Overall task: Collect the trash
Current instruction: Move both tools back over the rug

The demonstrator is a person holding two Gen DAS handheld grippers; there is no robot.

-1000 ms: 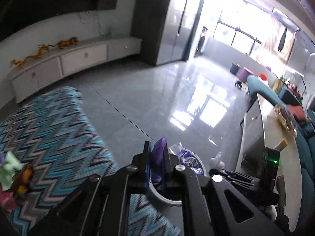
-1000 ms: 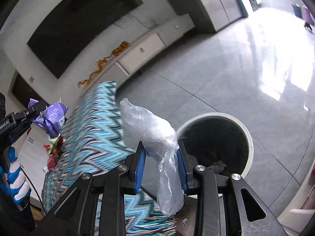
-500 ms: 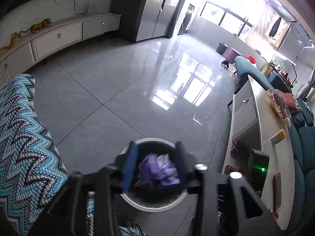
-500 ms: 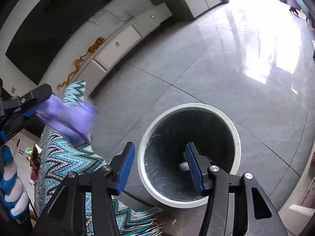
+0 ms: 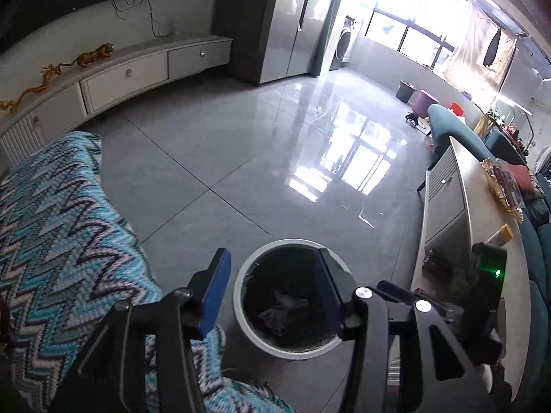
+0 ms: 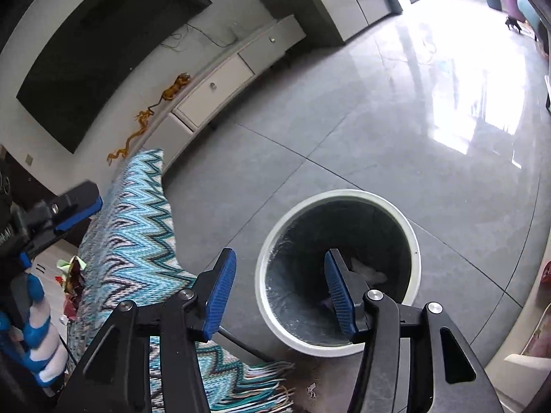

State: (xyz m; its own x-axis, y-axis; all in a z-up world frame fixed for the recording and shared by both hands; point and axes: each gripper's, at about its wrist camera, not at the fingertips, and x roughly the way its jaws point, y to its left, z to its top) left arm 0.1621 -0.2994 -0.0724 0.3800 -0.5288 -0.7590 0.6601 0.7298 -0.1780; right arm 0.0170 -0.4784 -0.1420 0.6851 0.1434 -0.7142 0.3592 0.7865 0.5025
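A round white trash bin [image 5: 241, 296] with a dark inside stands on the grey floor; it also shows in the right wrist view [image 6: 415, 241]. Crumpled trash [image 5: 279, 309] lies at its bottom, and pale plastic [image 6: 368, 272] shows there in the right wrist view. My left gripper [image 5: 268, 289] is open and empty above the bin. My right gripper [image 6: 280, 289] is open and empty above the bin's near rim. More trash wrappers [image 6: 70, 272] lie on the table at the far left, past the blanket.
A blue zigzag blanket [image 5: 58, 227] covers the table edge left of the bin; its fringe [image 6: 258, 389] hangs by the bin. A white TV cabinet [image 5: 131, 75] lines the far wall. A low table [image 5: 482, 213] and teal sofa stand right.
My right gripper opened and dropped the clear plastic bag into the bin. My left gripper swung over the bin, opened and dropped the purple wrapper in. Both are now empty.
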